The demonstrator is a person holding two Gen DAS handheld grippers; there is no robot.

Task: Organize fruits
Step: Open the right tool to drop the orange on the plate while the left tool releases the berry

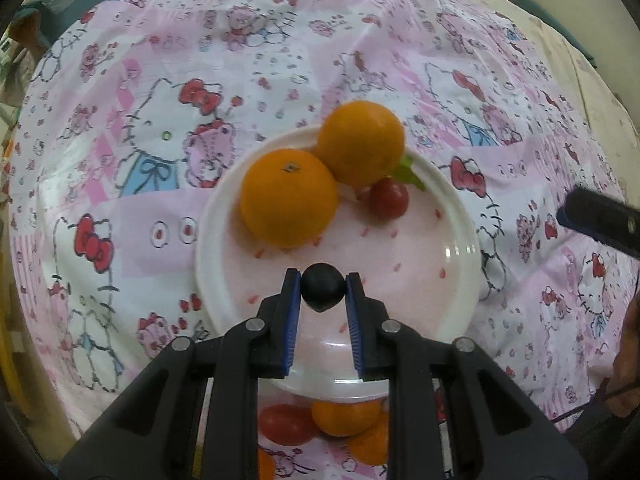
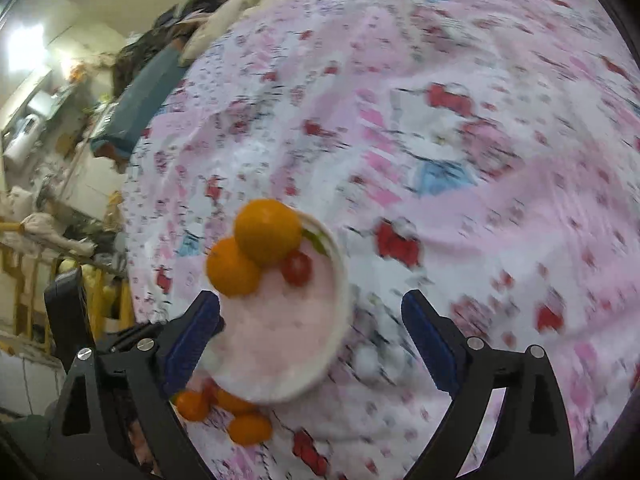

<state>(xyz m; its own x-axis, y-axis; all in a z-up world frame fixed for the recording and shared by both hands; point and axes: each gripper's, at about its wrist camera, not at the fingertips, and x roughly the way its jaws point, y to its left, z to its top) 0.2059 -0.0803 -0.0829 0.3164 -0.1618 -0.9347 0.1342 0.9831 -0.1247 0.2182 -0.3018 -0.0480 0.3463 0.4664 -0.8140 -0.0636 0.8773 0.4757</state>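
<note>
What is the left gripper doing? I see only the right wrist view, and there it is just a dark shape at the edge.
Observer: The left gripper is shut on a small dark round fruit.
Operator: Where is it, relative to the plate?
Observer: It is in front of the bare near part of the white plate; I cannot tell whether it touches.
Operator: Any detail on the oranges?
Observer: The nearer orange shows a dark stem scar on top.

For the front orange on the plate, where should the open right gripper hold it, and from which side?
Grip the front orange across its widest middle, coming from above. It is round, the back orange touches it behind, and the plate rim likely hinders a low sideways approach.
</note>
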